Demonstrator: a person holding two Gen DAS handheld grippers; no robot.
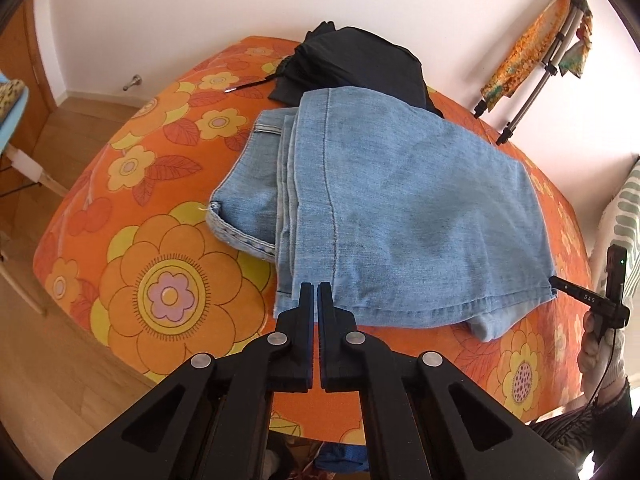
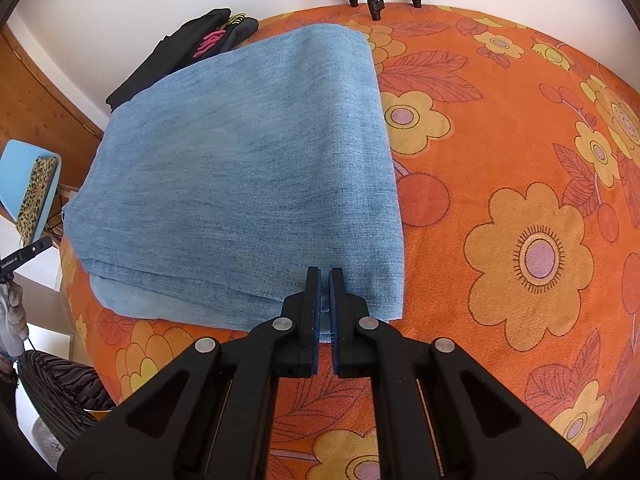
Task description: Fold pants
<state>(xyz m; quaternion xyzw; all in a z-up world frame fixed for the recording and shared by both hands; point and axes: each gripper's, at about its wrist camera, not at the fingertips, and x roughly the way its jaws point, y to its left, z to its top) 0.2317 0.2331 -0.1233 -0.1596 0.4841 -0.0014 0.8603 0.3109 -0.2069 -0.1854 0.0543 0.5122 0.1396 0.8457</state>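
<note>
Light-blue denim pants [image 1: 384, 208] lie folded on our orange flower-print bedspread [image 1: 168, 264], their far edge touching a pile of black clothes [image 1: 352, 64]. Left gripper [image 1: 318, 286] over the near hem, fingers pressed together, nothing between them. Right gripper [image 2: 324, 272] at the near right corner, fingers together; whether they pinch denim we can't tell.

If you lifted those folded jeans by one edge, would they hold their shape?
Probably not. The jeans lie in soft stacked layers, so they'd likely droop and unfold. Thick denim looks fairly heavy for its size. On the cloth-covered table they'd likely drag rather than slide.
</note>
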